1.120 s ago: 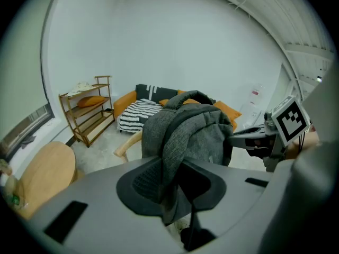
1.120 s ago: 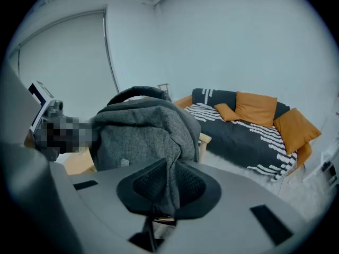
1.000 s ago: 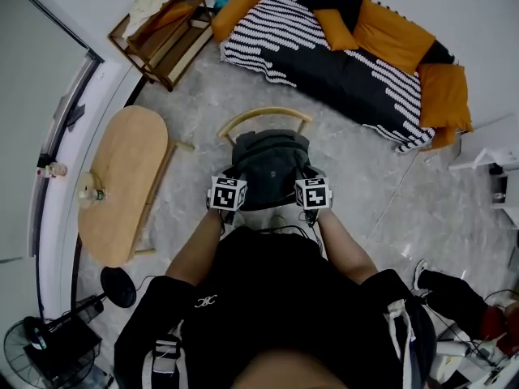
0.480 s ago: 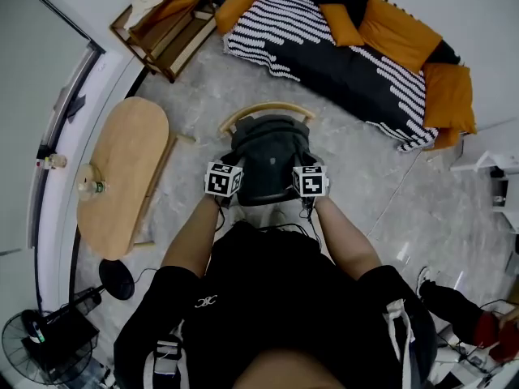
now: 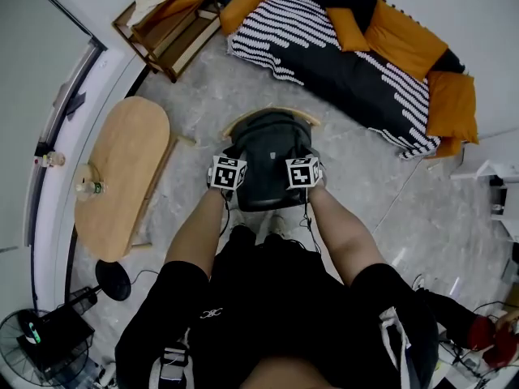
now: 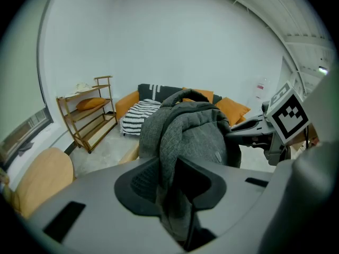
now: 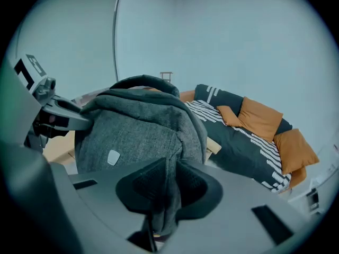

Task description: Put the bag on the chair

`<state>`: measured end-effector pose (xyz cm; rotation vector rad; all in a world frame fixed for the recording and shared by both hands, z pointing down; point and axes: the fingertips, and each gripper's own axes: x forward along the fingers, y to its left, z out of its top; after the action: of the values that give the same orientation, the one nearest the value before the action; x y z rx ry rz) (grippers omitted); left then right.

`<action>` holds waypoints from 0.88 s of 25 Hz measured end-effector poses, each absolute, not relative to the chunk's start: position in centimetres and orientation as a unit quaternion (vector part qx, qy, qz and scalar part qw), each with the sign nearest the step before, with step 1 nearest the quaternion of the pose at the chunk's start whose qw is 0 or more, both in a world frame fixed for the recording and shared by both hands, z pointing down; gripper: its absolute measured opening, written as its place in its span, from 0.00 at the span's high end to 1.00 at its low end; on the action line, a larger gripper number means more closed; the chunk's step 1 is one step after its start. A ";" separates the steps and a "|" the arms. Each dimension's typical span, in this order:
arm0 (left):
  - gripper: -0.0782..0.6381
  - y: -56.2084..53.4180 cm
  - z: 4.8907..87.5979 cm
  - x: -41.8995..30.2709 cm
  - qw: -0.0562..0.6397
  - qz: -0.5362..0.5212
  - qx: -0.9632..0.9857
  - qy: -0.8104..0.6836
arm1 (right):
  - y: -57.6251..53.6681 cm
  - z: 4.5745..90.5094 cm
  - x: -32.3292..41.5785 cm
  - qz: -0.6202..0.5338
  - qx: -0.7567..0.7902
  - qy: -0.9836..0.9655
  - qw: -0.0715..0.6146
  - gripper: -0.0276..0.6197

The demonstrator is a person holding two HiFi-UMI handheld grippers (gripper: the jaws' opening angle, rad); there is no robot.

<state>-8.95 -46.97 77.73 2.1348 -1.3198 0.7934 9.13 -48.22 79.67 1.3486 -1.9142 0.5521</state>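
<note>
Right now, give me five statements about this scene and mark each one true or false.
1. The left gripper is clamped on fabric of the bag. True.
2. The bag is bright red. False: it is grey.
3. The sofa carries orange cushions. True.
4. The oval wooden table stands on the person's right. False: it is on the person's left.
5. The bag lies on the sofa. False: it is held at the chair, apart from the sofa.
</note>
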 end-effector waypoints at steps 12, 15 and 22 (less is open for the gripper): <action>0.64 -46.8 72.0 -11.8 0.256 0.217 0.779 -0.529 | -48.6 72.8 10.4 0.224 0.579 -0.742 0.252 0.66; 0.64 -46.5 67.2 -12.7 0.205 0.197 0.791 -0.542 | -47.9 67.6 9.9 0.183 0.588 -0.764 0.192 0.66; 0.77 -44.9 52.1 -13.0 0.092 0.114 0.795 -0.589 | -46.4 51.7 8.1 0.065 0.588 -0.803 0.067 0.76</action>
<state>-13.02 -44.86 52.08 2.3600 -1.7503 0.3389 8.11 -46.42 51.72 1.7733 -2.4210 0.1946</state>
